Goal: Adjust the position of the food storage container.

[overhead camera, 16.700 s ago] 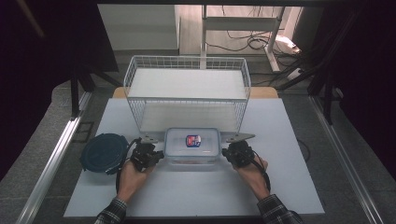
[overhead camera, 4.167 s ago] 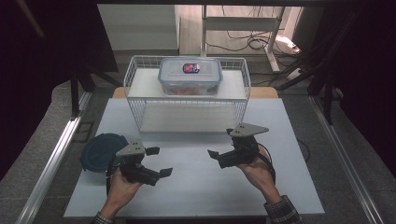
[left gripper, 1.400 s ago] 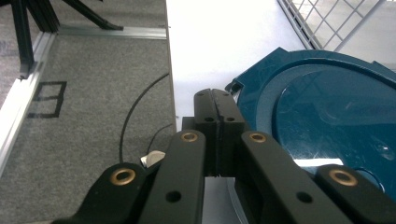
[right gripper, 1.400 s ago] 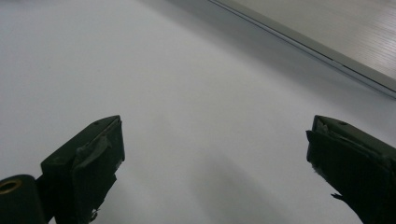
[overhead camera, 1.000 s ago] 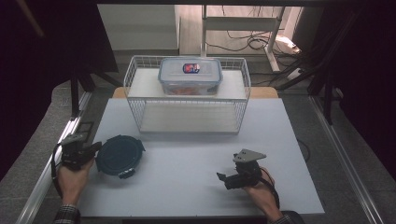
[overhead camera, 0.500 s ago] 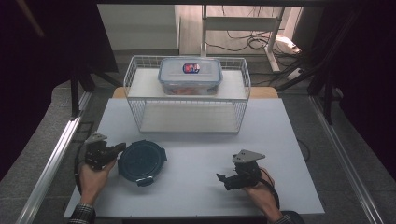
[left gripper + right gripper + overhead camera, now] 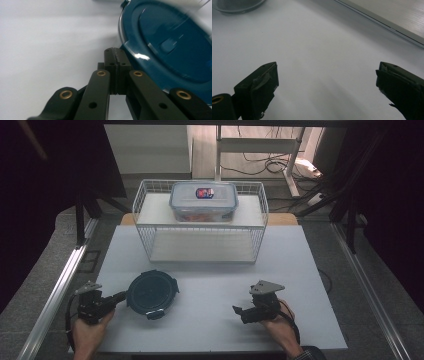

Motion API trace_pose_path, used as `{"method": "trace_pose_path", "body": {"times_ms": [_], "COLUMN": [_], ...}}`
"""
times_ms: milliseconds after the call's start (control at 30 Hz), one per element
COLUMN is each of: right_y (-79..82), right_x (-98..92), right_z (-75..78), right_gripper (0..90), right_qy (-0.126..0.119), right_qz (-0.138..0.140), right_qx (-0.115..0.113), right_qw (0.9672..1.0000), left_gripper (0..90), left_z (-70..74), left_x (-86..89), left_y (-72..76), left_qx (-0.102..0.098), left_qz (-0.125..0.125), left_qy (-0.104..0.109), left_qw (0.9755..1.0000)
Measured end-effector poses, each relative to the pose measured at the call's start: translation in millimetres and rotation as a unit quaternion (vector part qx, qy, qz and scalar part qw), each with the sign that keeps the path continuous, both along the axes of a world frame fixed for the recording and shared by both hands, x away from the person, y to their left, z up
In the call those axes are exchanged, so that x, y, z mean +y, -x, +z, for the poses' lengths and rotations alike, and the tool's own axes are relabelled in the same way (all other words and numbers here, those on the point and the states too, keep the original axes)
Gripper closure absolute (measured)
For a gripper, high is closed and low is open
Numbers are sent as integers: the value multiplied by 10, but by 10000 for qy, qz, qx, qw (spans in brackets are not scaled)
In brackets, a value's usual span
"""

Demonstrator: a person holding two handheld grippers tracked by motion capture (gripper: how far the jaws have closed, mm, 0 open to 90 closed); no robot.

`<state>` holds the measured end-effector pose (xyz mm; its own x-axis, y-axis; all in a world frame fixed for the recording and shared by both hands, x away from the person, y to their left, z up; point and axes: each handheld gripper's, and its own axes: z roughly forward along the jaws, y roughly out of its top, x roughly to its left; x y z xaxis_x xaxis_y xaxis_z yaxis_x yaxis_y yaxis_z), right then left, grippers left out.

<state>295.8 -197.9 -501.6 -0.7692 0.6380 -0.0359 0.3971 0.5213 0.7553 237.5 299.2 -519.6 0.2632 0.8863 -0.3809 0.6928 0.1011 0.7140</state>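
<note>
Left hand (image 7: 86, 335) lies low at the near left table edge, its left gripper (image 7: 121, 296) pointing level to the right with jaws pressed fully together, tips against the rim of the round dark-blue glossy plastic lid (image 7: 152, 292), which lies flat just ahead of them on the matte white tabletop (image 7: 210, 285). Right hand (image 7: 281, 322) rests on the table holding the right gripper (image 7: 236, 310) level, pointing left, jaws spread wide with nothing between them, well apart from the lid.

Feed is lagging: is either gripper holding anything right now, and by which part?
Nothing is gripped. The left gripper is shut with nothing between its jaws, its tips against the round blue lid's rim. The right gripper is open over bare table.
</note>
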Motion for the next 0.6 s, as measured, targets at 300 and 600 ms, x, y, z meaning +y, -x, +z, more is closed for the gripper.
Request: {"method": "trace_pose_path", "body": {"times_ms": [300, 600], "right_y": [-15, -34], "right_x": [39, 30], "right_z": [-37, -42], "right_gripper": [40, 40], "right_qy": [88, 80], "right_qz": [29, -17], "right_qx": [64, 59], "right_qw": [9999, 9999], "left_gripper": [900, 900], "left_z": [20, 47], "left_x": [-190, -602], "left_y": [-140, -328], "left_qx": [-19, -21], "left_qz": [-126, -704], "left_qy": [-222, -333], "left_qw": [9997, 9970]}}
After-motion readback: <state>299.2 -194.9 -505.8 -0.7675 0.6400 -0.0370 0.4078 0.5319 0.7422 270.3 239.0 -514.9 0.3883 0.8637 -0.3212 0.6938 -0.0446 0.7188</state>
